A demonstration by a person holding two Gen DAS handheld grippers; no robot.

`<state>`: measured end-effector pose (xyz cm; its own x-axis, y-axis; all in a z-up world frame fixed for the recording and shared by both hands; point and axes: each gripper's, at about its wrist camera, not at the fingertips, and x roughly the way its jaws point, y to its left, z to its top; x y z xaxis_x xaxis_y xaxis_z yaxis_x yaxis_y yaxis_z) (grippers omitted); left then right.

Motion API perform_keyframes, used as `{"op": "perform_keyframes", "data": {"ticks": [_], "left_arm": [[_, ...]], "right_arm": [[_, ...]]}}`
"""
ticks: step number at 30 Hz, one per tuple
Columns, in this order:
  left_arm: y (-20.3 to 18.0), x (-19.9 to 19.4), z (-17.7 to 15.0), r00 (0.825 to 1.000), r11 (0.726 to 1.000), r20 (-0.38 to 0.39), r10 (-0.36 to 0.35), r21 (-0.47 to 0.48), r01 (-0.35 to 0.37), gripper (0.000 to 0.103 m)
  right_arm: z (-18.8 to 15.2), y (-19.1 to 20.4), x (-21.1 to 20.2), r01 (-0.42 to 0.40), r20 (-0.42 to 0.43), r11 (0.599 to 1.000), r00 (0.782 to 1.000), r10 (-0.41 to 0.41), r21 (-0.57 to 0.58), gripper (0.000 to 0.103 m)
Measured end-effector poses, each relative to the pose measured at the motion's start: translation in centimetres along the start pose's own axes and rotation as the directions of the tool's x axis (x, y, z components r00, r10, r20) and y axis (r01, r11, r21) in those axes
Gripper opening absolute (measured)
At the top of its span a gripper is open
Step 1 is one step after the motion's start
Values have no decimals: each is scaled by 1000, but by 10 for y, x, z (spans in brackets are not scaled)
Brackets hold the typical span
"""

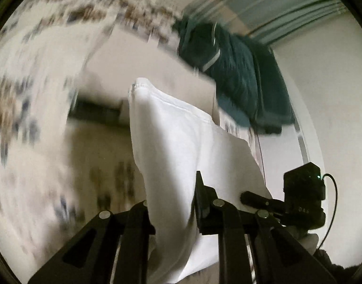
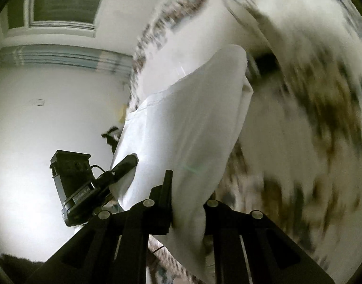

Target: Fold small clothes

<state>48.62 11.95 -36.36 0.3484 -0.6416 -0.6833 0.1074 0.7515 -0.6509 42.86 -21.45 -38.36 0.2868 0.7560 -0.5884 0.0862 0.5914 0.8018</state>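
White cloth (image 1: pixel 181 146) hangs pinched between our left gripper (image 1: pixel 174 215) and right gripper (image 2: pixel 188 215), both clamped on it; its long axis runs away from the fingers toward upper centre, above the patterned bedcover (image 1: pixel 22 108).

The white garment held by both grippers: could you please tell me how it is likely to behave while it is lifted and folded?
The white garment looks floppy: it drapes and creases from the left gripper and the right gripper. It is probably light, since it bellies between two small pinches. Its hemmed edge hangs free, so it may swing.
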Motion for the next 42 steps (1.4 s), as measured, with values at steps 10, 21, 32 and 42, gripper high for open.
{"op": "perform_keyframes", "data": {"ticks": [10,21,32,42], "left_arm": [[52,88,147,996,996,17,88,14,-88,13],[43,82,131,904,902,27,426,66,-427,74],[-33,34,61,730,705,187,657,189,-683,102],[-133,-75,17,751,750,309,584,149,-644,102]], "right_arm": [[192,16,67,76,21,995,997,-75,-65,12],[187,14,89,486,17,861,872,-489,-149,57],[94,70,19,815,232,568,577,-783,-110,102],[3,179,-103,845,414,527,514,-751,-93,102]]}}
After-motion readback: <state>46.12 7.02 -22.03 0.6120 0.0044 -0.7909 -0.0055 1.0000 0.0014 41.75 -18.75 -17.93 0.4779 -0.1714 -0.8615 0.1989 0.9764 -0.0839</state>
